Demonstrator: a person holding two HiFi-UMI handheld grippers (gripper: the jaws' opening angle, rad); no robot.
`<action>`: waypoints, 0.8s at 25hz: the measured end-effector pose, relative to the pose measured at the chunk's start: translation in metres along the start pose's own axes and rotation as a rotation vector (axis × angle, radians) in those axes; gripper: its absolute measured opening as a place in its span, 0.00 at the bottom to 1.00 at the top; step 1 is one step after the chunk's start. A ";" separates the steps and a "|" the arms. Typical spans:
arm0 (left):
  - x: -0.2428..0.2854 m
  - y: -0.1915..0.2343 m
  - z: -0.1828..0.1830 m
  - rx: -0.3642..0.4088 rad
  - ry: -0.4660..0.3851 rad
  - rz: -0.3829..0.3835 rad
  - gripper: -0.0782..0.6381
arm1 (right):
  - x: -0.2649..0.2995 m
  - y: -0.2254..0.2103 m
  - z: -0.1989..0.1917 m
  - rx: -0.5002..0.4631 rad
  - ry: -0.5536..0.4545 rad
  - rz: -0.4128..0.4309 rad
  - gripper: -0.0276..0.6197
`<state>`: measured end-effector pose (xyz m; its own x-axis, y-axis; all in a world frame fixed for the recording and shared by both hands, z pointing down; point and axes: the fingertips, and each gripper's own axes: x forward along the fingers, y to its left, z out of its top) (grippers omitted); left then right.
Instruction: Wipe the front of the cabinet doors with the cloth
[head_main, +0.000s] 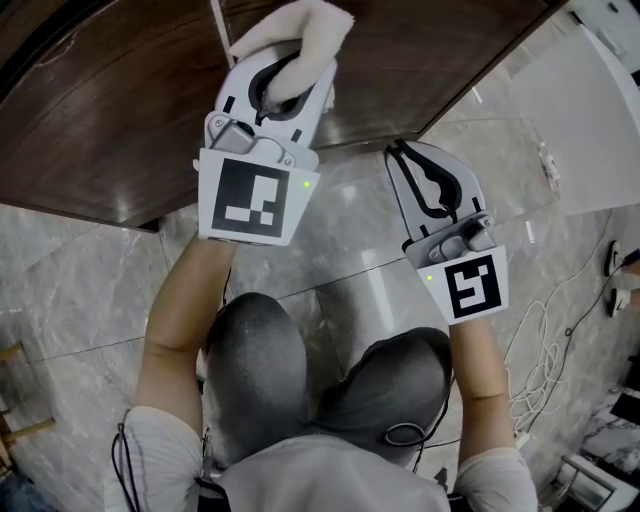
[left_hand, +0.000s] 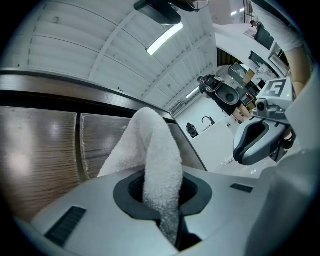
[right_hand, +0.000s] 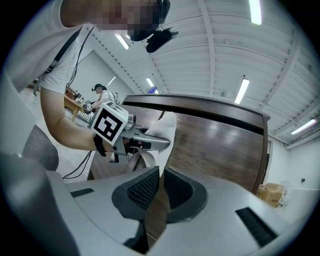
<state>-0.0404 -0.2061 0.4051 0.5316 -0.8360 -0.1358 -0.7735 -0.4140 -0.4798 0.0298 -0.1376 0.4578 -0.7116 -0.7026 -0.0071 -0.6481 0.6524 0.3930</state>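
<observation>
A white cloth (head_main: 300, 35) is bunched in my left gripper (head_main: 283, 80), which is shut on it, and it rests against the dark brown wooden cabinet door (head_main: 120, 110). In the left gripper view the cloth (left_hand: 156, 155) rises out between the jaws (left_hand: 162, 200) in front of the door (left_hand: 40, 150). My right gripper (head_main: 402, 152) is shut and empty, level with the cabinet's lower edge and to the right of the left one. In the right gripper view its jaws (right_hand: 161, 192) face the door (right_hand: 220, 150), with the left gripper (right_hand: 135, 141) and cloth (right_hand: 164, 127) to the left.
Grey marble floor (head_main: 90, 270) lies below the cabinet. The person's knees in grey trousers (head_main: 260, 360) are under the grippers. A white cable (head_main: 545, 330) trails on the floor at the right, and a white unit (head_main: 590, 110) stands at the upper right.
</observation>
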 end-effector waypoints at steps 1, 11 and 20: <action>0.003 -0.002 0.000 -0.002 0.000 -0.002 0.19 | -0.003 -0.003 -0.003 0.003 0.005 -0.005 0.12; 0.037 -0.038 -0.005 -0.003 0.008 -0.039 0.19 | -0.023 -0.024 -0.020 0.015 0.019 -0.035 0.12; 0.072 -0.072 -0.009 -0.013 -0.020 -0.061 0.19 | -0.045 -0.042 -0.047 0.018 0.059 -0.058 0.12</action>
<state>0.0507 -0.2401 0.4372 0.5845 -0.8018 -0.1245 -0.7440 -0.4684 -0.4765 0.1017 -0.1468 0.4845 -0.6555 -0.7548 0.0250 -0.6932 0.6145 0.3767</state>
